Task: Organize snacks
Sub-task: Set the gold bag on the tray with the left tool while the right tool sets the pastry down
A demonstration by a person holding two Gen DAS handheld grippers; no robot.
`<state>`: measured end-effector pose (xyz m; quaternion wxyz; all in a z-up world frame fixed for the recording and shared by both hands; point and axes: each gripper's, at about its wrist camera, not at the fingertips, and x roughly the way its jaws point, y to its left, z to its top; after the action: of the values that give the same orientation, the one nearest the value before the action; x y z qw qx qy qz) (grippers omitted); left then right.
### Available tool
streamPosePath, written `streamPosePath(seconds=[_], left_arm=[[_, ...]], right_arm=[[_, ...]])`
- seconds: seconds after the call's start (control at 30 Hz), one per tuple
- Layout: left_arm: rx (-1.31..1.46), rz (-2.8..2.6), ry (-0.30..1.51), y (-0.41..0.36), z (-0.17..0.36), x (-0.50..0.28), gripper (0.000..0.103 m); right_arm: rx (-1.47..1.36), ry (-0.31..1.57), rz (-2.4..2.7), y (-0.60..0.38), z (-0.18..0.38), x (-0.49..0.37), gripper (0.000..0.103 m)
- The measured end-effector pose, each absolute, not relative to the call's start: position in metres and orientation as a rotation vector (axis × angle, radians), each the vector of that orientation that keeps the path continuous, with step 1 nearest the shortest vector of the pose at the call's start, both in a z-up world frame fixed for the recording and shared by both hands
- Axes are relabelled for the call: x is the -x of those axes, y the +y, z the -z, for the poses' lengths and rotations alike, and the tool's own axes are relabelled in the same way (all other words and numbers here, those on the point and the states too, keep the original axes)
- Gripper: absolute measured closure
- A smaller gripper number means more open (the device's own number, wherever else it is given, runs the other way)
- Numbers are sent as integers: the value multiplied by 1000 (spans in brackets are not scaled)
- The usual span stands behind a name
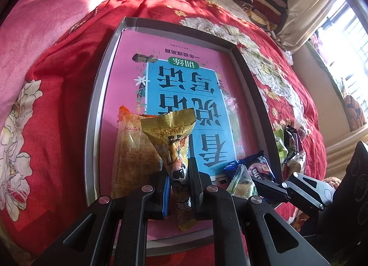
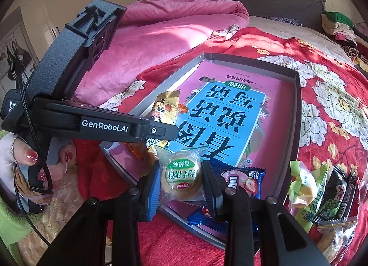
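The left gripper's (image 1: 178,181) jaws pinch a yellow snack packet (image 1: 171,141) over the tray (image 1: 249,75); the right gripper's (image 2: 181,187) jaws pinch a round cake packet (image 2: 181,177) at the tray's 6 o'clock edge. A blue packet (image 2: 243,179) lies at 3 o'clock of it. More snacks (image 2: 322,192) lie on the bed (image 2: 333,95).

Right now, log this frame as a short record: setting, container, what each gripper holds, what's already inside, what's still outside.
setting: bed with red floral quilt
container: shallow grey box, pink book lining its bottom
left gripper: shut on gold snack packet, over the box
right gripper: shut on round cake packet, at the box's near edge
inside: orange packet, blue strawberry packet
outside: green and black packets on quilt
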<state>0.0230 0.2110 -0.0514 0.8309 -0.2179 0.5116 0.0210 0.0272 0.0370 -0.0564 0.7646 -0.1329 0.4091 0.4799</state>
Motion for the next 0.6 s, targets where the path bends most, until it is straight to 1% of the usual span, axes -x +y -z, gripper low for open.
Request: streamPosePath(seconds=[0.6], left_arm=[[466,-32,1074,209,48,-22,89]], right_arm=[[291,915,-1057,34,58,-20,67]])
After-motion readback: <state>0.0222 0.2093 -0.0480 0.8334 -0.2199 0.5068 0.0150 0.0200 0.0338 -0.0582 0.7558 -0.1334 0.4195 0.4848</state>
